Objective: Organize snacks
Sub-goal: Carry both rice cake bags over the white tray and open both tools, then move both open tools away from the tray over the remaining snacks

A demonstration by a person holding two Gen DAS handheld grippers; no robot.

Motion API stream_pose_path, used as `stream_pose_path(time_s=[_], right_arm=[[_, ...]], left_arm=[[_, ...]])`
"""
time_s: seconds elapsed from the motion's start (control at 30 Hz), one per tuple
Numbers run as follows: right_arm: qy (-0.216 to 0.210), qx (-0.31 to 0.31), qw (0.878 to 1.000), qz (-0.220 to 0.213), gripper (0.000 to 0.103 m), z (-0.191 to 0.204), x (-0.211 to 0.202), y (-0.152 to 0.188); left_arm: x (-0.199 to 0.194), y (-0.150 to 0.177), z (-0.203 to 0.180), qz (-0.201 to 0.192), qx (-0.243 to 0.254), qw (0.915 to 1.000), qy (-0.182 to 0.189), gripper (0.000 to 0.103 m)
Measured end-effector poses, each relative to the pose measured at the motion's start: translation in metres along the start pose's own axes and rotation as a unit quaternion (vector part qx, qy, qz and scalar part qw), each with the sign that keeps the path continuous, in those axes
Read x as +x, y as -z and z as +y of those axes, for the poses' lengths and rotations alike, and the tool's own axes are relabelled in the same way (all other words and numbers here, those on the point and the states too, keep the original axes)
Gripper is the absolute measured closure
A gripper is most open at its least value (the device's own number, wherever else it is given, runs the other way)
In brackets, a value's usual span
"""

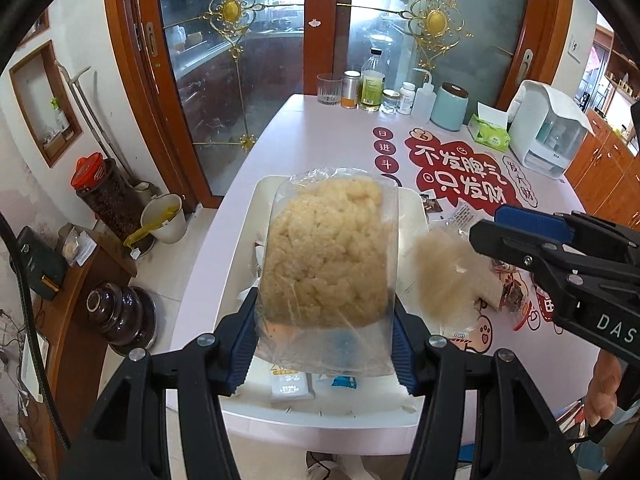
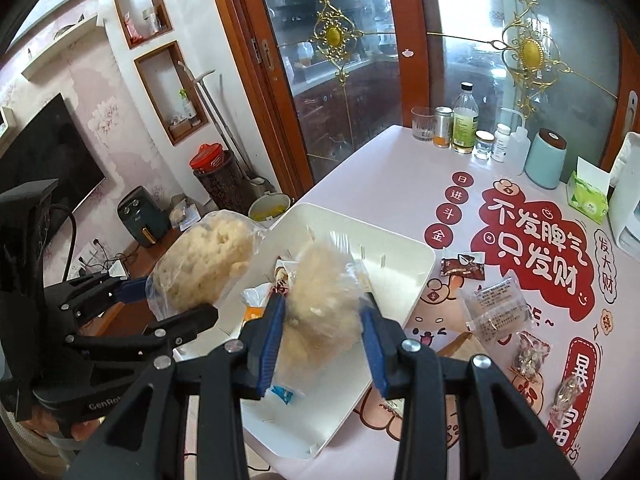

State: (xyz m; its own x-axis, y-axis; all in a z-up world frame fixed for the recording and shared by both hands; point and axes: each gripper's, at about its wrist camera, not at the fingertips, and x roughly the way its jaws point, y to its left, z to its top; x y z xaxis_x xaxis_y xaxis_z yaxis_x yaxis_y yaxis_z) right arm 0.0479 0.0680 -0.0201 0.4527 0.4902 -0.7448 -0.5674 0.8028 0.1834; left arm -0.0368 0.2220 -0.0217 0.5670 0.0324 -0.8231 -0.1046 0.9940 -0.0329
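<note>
My left gripper (image 1: 324, 344) is shut on a clear bag of pale yellow puffed snack (image 1: 328, 252) and holds it above the white tray (image 1: 408, 400). The same bag shows in the right wrist view (image 2: 204, 264), left of the tray (image 2: 400, 248). My right gripper (image 2: 324, 320) is shut on a second clear bag of paler snack (image 2: 320, 300) over the tray; that bag also shows in the left wrist view (image 1: 448, 276). Small packets (image 1: 292, 386) lie in the tray. The right gripper (image 1: 516, 236) appears in the left wrist view at the right.
Loose snack packets (image 2: 496, 304) lie on the pink tablecloth right of the tray. Bottles, a glass (image 2: 423, 123) and a teal canister (image 2: 546, 158) stand at the table's far edge. A tissue box (image 1: 490, 132) and white appliance (image 1: 548, 128) stand at the far right.
</note>
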Motion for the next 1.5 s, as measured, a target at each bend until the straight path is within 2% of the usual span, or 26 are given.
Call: stream_pose_path(time_s=[0.1, 0.17, 0.2, 0.23, 0.27, 0.57, 0.9, 1.5], right_arm=[[0.005, -0.005, 1.0, -0.002, 0.065, 0.005, 0.001, -0.001], [0.004, -0.005, 1.0, 0.006, 0.064, 0.007, 0.003, -0.001], [0.003, -0.004, 1.0, 0.011, 0.063, 0.008, 0.005, -0.001], [0.003, -0.002, 1.0, 0.015, 0.061, 0.008, 0.006, 0.0], [0.004, 0.0, 1.0, 0.018, 0.059, 0.008, 0.007, 0.0], [0.016, 0.004, 1.0, 0.026, 0.056, 0.011, 0.007, 0.007], [0.038, 0.02, 0.999, 0.025, 0.056, 0.007, -0.003, 0.023], [0.122, 0.073, 0.99, -0.026, 0.056, -0.02, -0.055, 0.068]], left_arm=[[0.003, -0.001, -0.001, 0.008, 0.001, 1.0, -0.004, 0.044], [0.003, 0.0, -0.001, 0.01, 0.0, 0.9999, -0.01, 0.032], [0.003, 0.0, -0.001, 0.009, -0.001, 0.9999, -0.015, 0.018], [0.002, 0.0, -0.001, 0.006, -0.002, 0.9998, -0.019, 0.011], [0.001, 0.001, 0.0, 0.002, -0.002, 0.9997, -0.023, 0.01], [0.004, 0.005, 0.001, 0.012, 0.0, 0.9997, -0.023, 0.01], [0.004, 0.007, -0.013, 0.006, 0.031, 0.9994, -0.01, 0.01], [0.014, -0.001, -0.072, 0.028, 0.106, 0.9938, 0.019, 0.01]])
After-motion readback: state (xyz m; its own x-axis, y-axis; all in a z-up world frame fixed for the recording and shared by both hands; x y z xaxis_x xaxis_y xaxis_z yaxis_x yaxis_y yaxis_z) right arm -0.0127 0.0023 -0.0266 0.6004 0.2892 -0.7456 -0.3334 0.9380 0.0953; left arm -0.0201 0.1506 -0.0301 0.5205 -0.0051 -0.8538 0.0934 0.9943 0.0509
